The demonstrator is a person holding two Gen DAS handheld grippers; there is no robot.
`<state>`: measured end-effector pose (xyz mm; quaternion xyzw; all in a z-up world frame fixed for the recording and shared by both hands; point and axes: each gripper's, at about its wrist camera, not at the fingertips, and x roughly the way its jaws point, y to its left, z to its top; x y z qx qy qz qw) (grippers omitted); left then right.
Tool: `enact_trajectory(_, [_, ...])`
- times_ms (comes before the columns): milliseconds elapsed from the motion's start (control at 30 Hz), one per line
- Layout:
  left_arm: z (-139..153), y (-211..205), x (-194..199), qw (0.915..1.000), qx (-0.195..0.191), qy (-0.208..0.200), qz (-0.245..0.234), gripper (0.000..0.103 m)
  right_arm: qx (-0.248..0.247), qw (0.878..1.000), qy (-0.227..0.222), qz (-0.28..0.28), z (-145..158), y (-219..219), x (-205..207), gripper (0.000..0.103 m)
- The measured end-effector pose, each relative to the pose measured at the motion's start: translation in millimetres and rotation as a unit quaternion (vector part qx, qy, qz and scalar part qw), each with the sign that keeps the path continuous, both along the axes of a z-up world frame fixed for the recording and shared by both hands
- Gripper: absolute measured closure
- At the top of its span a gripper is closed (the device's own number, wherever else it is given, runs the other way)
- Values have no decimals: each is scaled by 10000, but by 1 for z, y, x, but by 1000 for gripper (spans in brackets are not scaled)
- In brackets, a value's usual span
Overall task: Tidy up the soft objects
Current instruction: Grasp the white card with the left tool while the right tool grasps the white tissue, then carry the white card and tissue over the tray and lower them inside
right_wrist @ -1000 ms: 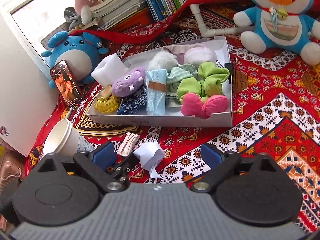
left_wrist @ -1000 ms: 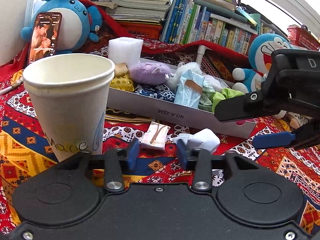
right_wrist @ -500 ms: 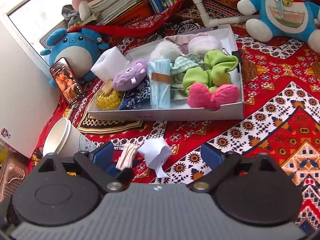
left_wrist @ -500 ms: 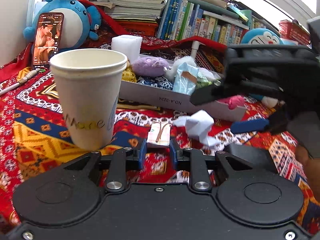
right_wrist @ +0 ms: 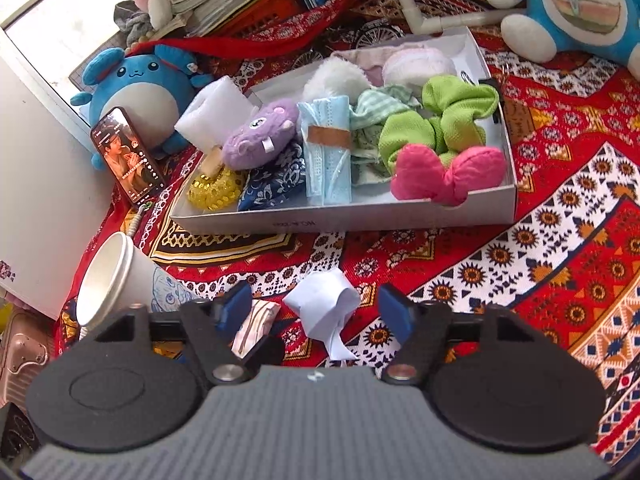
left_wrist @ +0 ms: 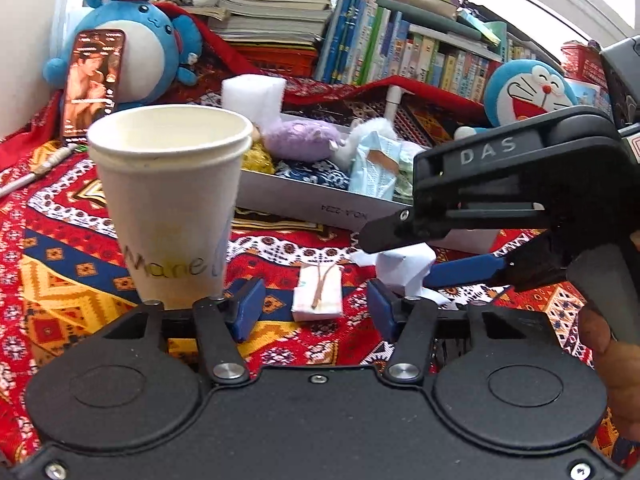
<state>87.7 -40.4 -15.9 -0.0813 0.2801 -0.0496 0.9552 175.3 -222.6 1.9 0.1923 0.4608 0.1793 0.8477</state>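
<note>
Opening over the patterned cloth (left_wrist: pixel 72 292), the left gripper (left_wrist: pixel 316 310) has its fingers spread either side of a small folded tissue pack (left_wrist: pixel 318 290), pads clear of it, while the right gripper (right_wrist: pixel 316 308) is closing around a crumpled white tissue (right_wrist: pixel 322 308) (not yet pinched). Just left stands a paper cup (left_wrist: pixel 168 204). Beyond lies the white box (right_wrist: pixel 360 216) filled with soft toys, a blue mask pack (right_wrist: pixel 328 152) and a green scrunchie (right_wrist: pixel 440 124).

A crumpled white tissue (right_wrist: pixel 322 306) lies on the patterned cloth beside a small flat folded packet (left_wrist: pixel 318 295), both just in front of the white tray (right_wrist: pixel 360 216). The tray is packed with soft items, its pink bow (right_wrist: pixel 446 172) at the front edge
</note>
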Motion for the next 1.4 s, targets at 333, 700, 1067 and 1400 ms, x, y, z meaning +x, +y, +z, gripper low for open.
enact_trajectory(333, [1, 0, -2, 9999, -3, 22, -162, 79, 162, 9996, 21, -237, 2, -10, -3, 55])
enact_trajectory(700, [34, 3, -13, 9983, -204, -84, -531, 79, 303, 9983, -376, -333, 31, -24, -20, 56])
enact_trajectory(1067, [115, 25, -3, 9928, -51, -716, -955, 79, 354, 9930, -968, -582, 73, -45, -28, 55])
enact_trajectory(1400, [169, 56, 38, 9890, 172, -809, -1223, 79, 181, 9852, -1457, -886, 98, -57, -15, 55])
